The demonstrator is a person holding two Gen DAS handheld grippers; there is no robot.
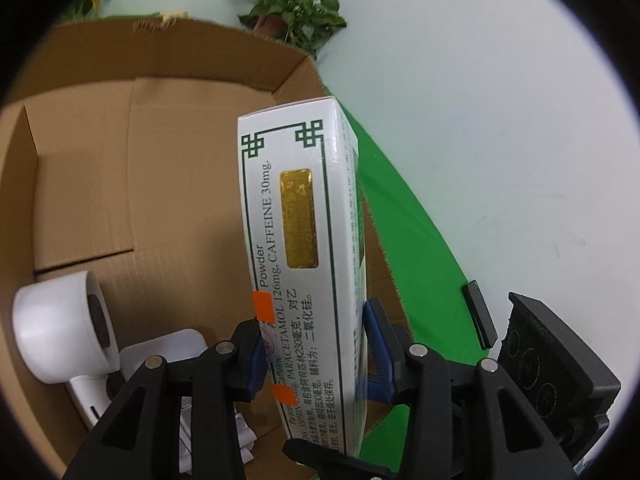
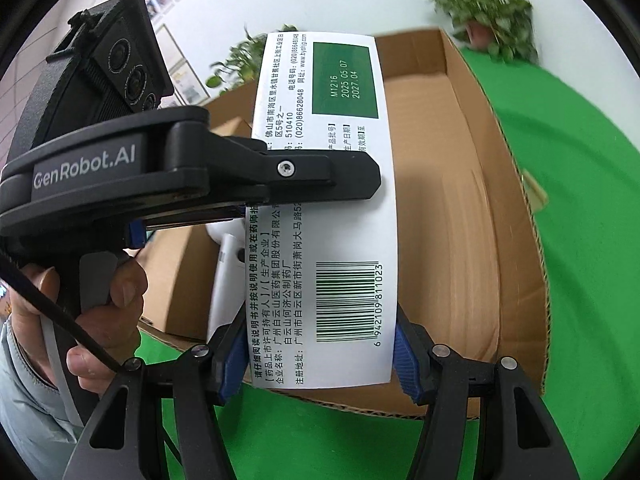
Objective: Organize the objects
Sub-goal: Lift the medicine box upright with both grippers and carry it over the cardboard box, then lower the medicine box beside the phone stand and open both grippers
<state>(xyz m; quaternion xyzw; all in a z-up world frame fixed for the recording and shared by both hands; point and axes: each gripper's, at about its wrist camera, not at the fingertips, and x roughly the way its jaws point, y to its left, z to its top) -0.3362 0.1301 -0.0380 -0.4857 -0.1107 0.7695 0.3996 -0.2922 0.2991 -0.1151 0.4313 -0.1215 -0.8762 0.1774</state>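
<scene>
A tall white medicine box [image 1: 304, 240] with green trim and a gold sticker hangs over an open cardboard carton [image 1: 120, 140]. My left gripper [image 1: 316, 344] is shut on its lower part, blue pads pressing both narrow sides. In the right wrist view the same medicine box [image 2: 344, 208] shows its barcode face, and my right gripper [image 2: 320, 360] is shut on its near end. A finger of the left gripper [image 2: 320, 176] lies across the box's middle, above the carton [image 2: 460, 220]. A white hair-dryer-like device [image 1: 60, 328] lies in the carton's near left corner.
The carton stands on a green cloth [image 2: 580, 240]. Potted plants [image 1: 292, 12] stand behind it against a pale wall. A person's hand [image 2: 104, 312] grips the left gripper's handle. The right gripper's black housing [image 1: 556, 372] is at the lower right of the left wrist view.
</scene>
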